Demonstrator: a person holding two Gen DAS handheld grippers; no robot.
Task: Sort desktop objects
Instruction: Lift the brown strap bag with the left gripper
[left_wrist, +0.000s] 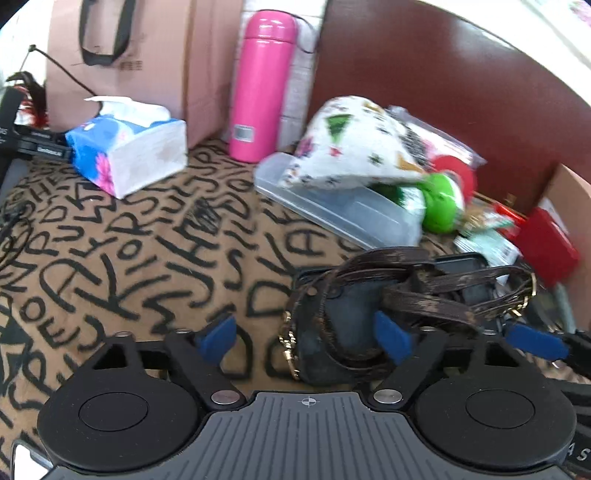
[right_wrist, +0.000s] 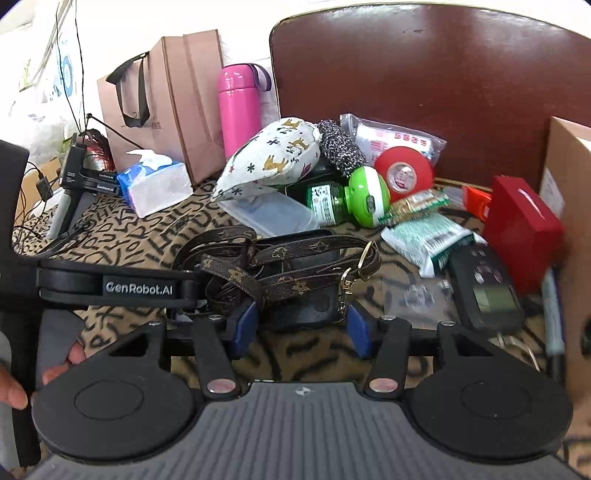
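A black pouch (right_wrist: 303, 295) wrapped in a brown monogram strap (right_wrist: 280, 258) lies on the lettered cloth. My right gripper (right_wrist: 302, 328) has a blue pad against each side of the pouch's near end. In the right wrist view my left gripper (right_wrist: 199, 291) comes in from the left at the strap. My left gripper (left_wrist: 304, 339) stands open. One of its pads (left_wrist: 393, 341) touches the pouch (left_wrist: 332, 332) and strap (left_wrist: 424, 302), while the other pad (left_wrist: 218, 338) is well clear of them. A blue finger of the right gripper (left_wrist: 535, 341) shows at the right.
Behind the pouch are a patterned cushion (right_wrist: 273, 162), clear plastic box (right_wrist: 273, 214), green bottle (right_wrist: 347, 199), red tape roll (right_wrist: 402, 171), snack packets (right_wrist: 424, 236) and a red box (right_wrist: 524, 229). A tissue pack (right_wrist: 155, 184), pink flask (right_wrist: 238, 110) and paper bag (right_wrist: 173, 103) stand at the back left.
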